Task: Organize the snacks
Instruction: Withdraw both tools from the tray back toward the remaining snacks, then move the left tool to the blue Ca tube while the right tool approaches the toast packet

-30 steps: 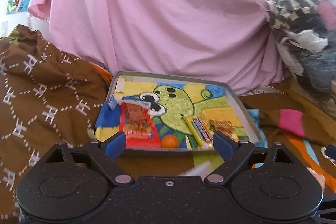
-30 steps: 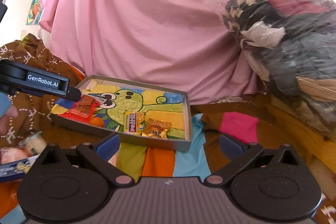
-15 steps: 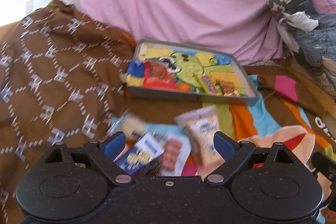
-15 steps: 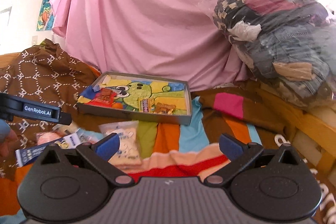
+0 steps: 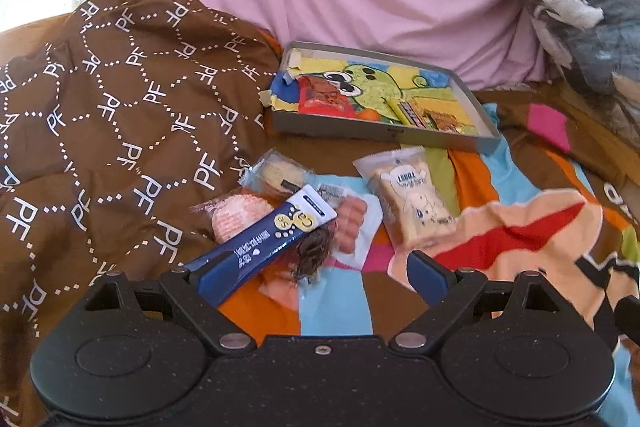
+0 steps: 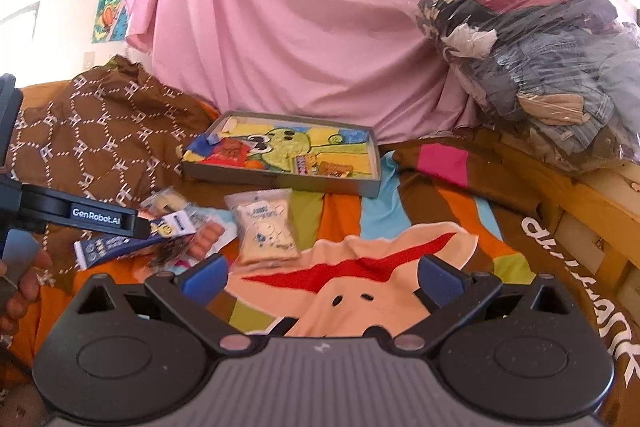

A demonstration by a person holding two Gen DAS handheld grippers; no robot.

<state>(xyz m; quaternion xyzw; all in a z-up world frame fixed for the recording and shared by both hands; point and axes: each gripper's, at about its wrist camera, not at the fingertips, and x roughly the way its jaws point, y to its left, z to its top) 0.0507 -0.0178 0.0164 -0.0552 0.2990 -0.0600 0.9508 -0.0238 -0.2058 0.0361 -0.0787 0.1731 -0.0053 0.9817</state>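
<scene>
Left claw (image 5: 320, 273) stands open over the bedspread (image 5: 500, 239), a blue packet (image 5: 268, 239) lying across its left finger. Right claw (image 6: 322, 277) is open and empty. Loose snacks lie mid-bed: bread bag (image 5: 412, 203), sausage pack (image 5: 352, 223), biscuit (image 5: 280, 173). The tray (image 5: 384, 135) beyond holds a red packet (image 5: 324, 99) and candies (image 5: 424, 117).

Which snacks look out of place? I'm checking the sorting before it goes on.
Several snacks lie loose on the blanket short of the tray: the toast bag, sausage pack, two wrapped cakes and a blue stick pack, overlapping askew. Both tongs are open and empty.
</scene>
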